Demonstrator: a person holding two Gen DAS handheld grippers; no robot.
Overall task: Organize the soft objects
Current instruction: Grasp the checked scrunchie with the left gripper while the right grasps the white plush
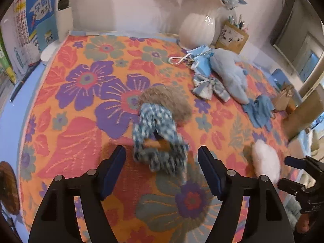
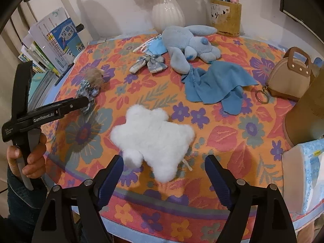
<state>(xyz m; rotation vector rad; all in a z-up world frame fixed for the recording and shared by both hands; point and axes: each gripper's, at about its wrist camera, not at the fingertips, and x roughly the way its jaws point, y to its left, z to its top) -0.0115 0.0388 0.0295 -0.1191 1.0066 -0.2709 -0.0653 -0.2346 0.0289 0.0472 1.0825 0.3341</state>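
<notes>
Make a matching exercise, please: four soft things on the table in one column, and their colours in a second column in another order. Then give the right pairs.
Things:
1. cloud-shaped plush
2. rabbit
3. bow
4. cloth

Colours:
A. plain medium blue
B. fluffy white
C. blue-grey plaid
D. pale blue

Pairs: 1-B, 2-D, 3-C, 4-A
</notes>
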